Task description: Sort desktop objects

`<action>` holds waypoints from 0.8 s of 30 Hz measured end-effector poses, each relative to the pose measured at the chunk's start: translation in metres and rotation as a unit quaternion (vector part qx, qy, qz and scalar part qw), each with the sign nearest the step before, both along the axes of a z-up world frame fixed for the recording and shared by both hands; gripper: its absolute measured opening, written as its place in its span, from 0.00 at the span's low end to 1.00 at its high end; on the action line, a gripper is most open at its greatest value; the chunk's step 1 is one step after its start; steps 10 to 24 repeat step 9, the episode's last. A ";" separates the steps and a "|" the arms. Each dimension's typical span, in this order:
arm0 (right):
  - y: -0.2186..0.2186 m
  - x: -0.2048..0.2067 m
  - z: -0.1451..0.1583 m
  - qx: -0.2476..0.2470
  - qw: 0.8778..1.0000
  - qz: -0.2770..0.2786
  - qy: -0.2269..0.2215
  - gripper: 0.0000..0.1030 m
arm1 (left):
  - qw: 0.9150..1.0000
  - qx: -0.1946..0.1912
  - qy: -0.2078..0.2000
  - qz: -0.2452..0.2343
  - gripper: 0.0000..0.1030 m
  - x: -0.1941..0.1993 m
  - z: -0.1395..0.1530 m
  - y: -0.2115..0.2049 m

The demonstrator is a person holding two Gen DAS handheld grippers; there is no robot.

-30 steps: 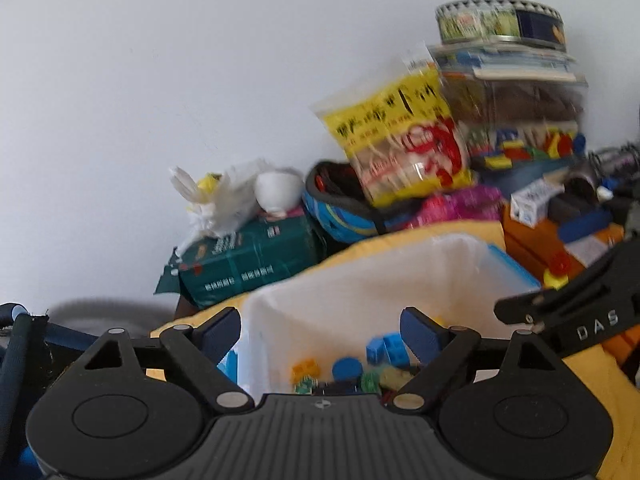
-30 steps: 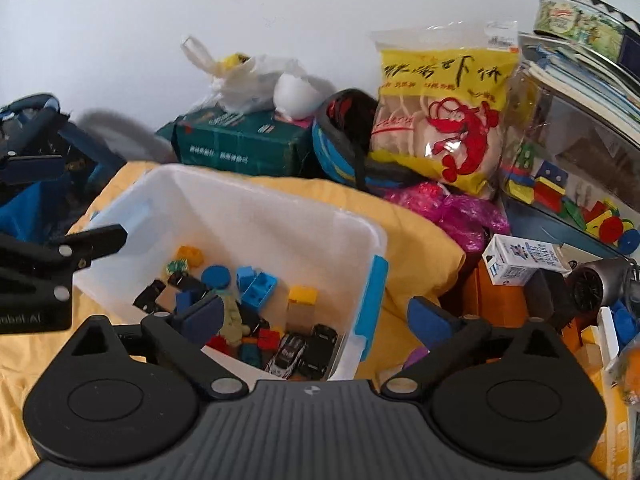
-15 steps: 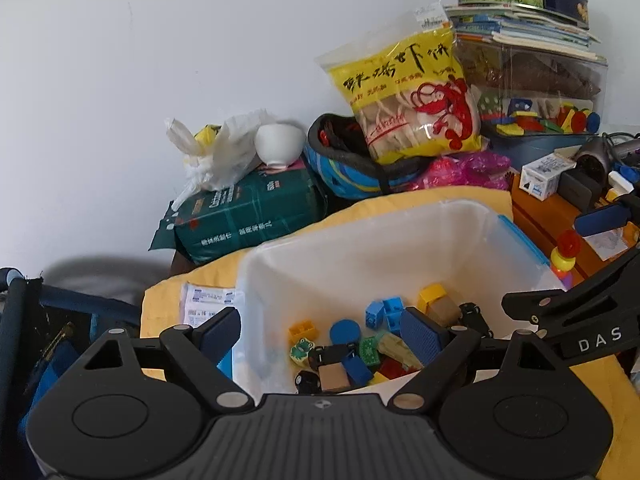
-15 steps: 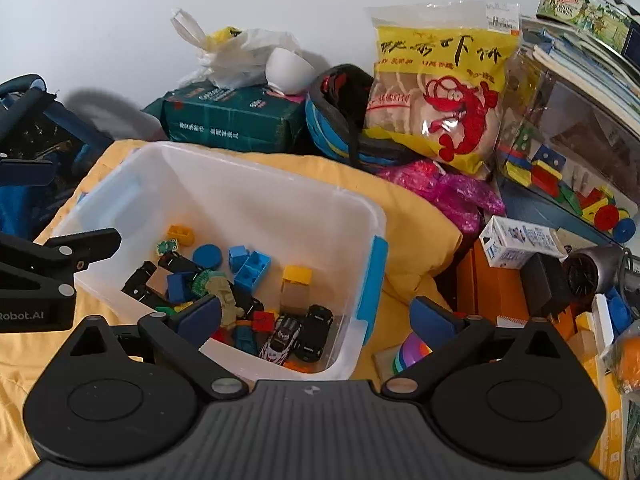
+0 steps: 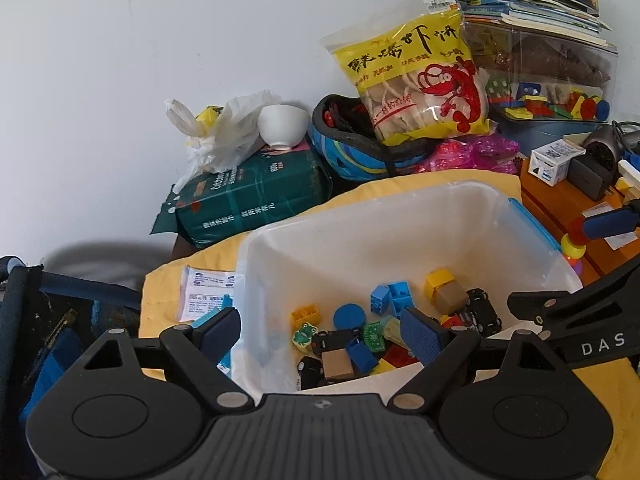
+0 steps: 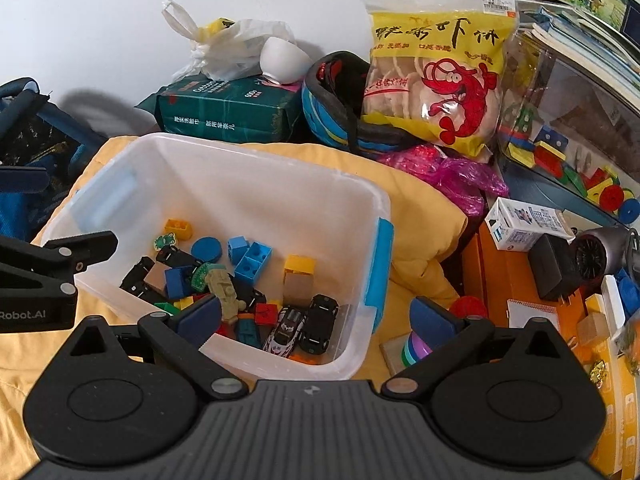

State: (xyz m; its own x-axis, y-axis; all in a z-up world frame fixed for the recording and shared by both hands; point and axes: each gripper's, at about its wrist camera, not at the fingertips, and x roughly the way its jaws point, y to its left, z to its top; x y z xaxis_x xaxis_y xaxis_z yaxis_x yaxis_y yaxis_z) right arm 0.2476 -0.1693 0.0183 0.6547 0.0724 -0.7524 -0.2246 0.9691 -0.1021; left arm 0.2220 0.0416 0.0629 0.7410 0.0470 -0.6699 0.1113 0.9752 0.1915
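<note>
My left gripper hangs over the near left corner of the clear plastic bin, its blue pads wide apart and holding nothing; one pad sits outside the bin's left wall, the other over the toys inside. My right gripper is also spread open and empty, hovering at the bin's near right corner, with its left pad above the toys and its right pad outside the wall over a stack of coloured rings lying just beside the bin. The bin rests on a yellow cloth and holds a loose heap at its near end: a blue disc, light blue bricks, a yellow brick on a tan block, and two toy cars nearest my right gripper. A white leaflet lies on the cloth just left of the bin. Behind the bin stand a green package with a white bowl on top, a blue helmet and a yellow snack bag. To the bin's right, on an orange surface, sit a small white carton and what looks like a hair dryer, though it is partly cut off.
</note>
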 end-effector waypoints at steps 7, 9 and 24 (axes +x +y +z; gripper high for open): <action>0.001 0.000 0.000 -0.003 1.000 0.001 0.000 1.00 | 1.000 -0.004 0.000 -0.007 0.87 -0.002 0.002 -0.002; 0.002 -0.001 0.000 -0.004 1.000 0.001 -0.001 1.00 | 1.000 -0.004 0.001 -0.010 0.87 -0.003 0.003 -0.003; 0.002 -0.001 0.000 -0.004 1.000 0.001 -0.001 1.00 | 1.000 -0.004 0.001 -0.010 0.87 -0.003 0.003 -0.003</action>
